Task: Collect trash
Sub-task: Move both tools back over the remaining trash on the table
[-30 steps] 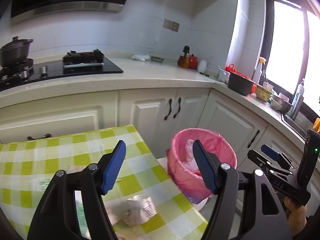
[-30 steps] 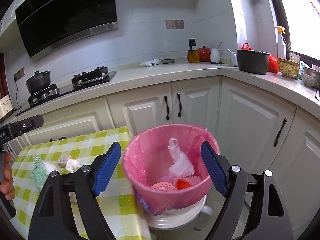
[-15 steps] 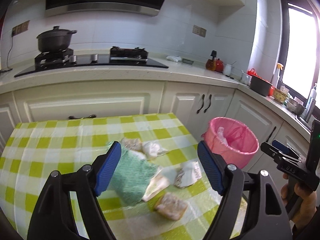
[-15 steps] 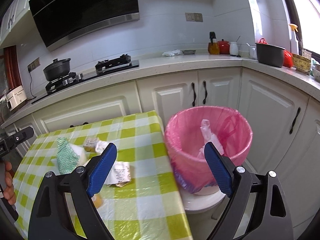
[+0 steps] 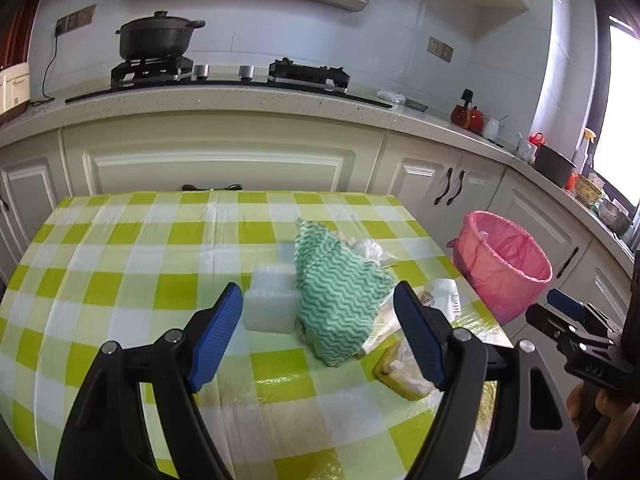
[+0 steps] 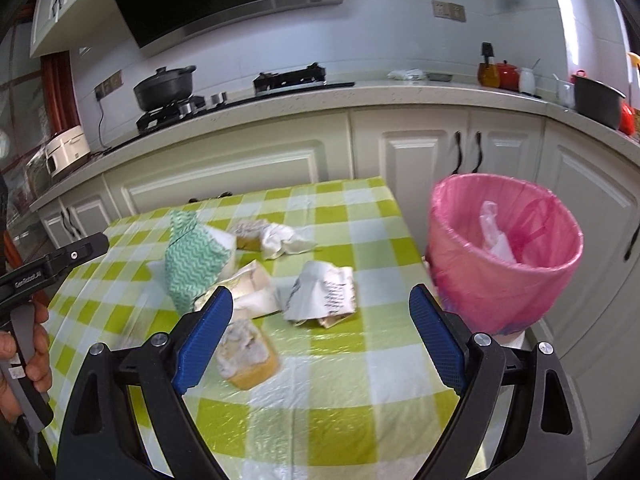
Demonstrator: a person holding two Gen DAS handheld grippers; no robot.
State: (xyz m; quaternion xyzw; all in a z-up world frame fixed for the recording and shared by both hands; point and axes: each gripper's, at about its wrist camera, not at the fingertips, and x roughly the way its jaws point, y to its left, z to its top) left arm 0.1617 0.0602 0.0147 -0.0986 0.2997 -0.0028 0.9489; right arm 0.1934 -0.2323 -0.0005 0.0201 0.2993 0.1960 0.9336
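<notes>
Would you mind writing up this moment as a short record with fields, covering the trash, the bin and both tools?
surface: table with green checked cloth
trash on table: printed crumpled paper; yellow sponge; white tissue wad; green wavy cloth; white foam block
bin: pink-lined bin, off the table's right edge, holding a white bag
left tool: open, empty, above the cloth
right tool: open, empty, above the paper and sponge

both wrist views look down, close over checked table (image 5: 120,280); shared: rubbish pile, pink bin (image 6: 500,264).
</notes>
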